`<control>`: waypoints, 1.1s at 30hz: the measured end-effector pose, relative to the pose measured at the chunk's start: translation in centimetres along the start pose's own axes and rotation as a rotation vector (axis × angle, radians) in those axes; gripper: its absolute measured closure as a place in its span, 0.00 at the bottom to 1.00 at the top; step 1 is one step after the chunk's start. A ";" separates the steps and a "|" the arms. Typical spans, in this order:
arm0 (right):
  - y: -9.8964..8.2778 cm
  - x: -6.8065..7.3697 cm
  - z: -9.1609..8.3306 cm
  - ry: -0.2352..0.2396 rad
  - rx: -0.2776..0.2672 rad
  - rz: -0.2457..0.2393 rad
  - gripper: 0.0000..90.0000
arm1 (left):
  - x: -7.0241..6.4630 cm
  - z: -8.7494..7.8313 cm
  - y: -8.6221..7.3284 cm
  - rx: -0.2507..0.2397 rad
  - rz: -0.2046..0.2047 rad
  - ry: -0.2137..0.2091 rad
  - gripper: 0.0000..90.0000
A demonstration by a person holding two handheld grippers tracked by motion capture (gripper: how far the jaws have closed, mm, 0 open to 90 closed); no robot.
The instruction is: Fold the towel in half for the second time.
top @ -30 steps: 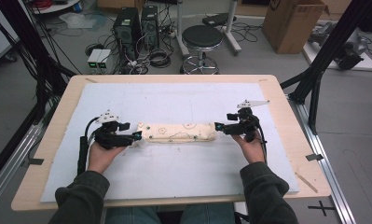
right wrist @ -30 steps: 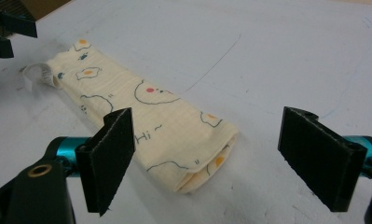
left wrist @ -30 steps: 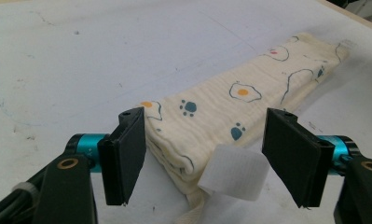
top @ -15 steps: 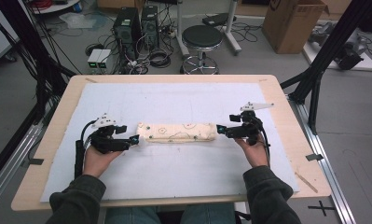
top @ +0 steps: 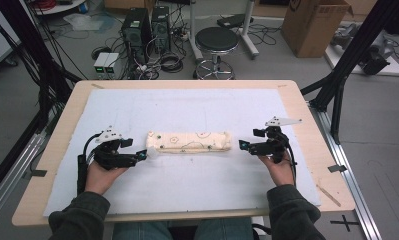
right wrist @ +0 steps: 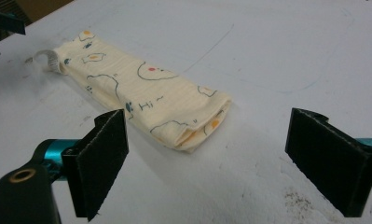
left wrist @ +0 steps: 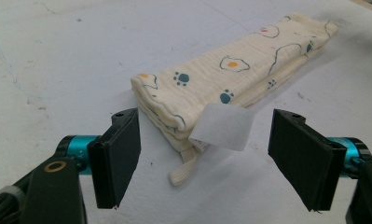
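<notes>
Even, cool overhead light, no glare. Soft short shadow under the folded cloth point(left wrist: 230, 88). High view slightly soft; gripper views sharp mid-frame, near jaws slightly blurred at bottom.

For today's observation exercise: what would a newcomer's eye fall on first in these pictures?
First, the folded cream cloth printed with eggs and paw marks, lying mid-table on the white mat. Next, the left claw and right claw, one off each end of it, both open and holding nothing.

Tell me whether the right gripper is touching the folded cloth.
Apart. In the right gripper view, the right gripper has open jaws with bare white mat between its pads and the near end of the folded cloth.
</notes>
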State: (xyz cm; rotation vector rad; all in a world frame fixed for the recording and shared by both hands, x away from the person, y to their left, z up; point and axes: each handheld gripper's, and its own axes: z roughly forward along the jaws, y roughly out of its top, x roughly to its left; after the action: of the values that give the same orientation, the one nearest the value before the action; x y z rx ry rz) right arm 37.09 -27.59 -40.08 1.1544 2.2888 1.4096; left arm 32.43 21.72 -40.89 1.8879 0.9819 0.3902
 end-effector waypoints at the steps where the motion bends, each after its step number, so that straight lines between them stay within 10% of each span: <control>1: -0.1 0.1 -0.1 -0.001 -0.001 0.003 0.14 | -0.1 -0.1 0.0 0.000 0.006 -0.002 0.28; 33: -3.6 2.1 -4.0 -0.039 -0.001 -0.064 0.13 | -2.0 -2.8 -2.9 0.002 0.058 0.006 0.26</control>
State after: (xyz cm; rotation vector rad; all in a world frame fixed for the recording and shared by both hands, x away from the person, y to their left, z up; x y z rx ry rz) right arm 31.71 -29.52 -40.56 1.0887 2.2767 1.3534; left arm 28.12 22.55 -41.68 1.9220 0.9335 0.4297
